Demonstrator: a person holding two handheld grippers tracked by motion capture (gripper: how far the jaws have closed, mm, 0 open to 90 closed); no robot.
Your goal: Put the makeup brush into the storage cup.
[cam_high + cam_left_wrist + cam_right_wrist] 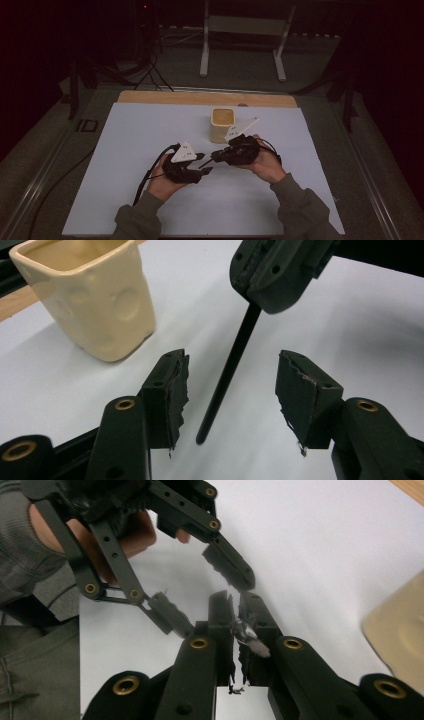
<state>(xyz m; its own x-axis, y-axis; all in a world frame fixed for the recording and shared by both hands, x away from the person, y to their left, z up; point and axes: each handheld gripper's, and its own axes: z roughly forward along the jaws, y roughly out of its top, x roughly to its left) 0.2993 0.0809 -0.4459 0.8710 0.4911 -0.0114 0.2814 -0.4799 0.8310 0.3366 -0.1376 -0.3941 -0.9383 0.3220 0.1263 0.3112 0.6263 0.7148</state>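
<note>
One thin black rod (227,375) hangs pinched in the right gripper (235,617), whose jaws are pressed together on its upper end. Its lower tip sits between the spread jaws of the left gripper (230,390), untouched by either pad. One cream cup (222,124) stands just behind both grippers on one white sheet (130,150)

Cream cup (222,125), dimpled sides, upright on white sheet (150,130), just off centre toward 12 o'clock. Wooden board (165,97) beneath, edge bare at 12. Farther off at 12, white stand (245,25) on floor; at 11, black cables (150,70).
</note>
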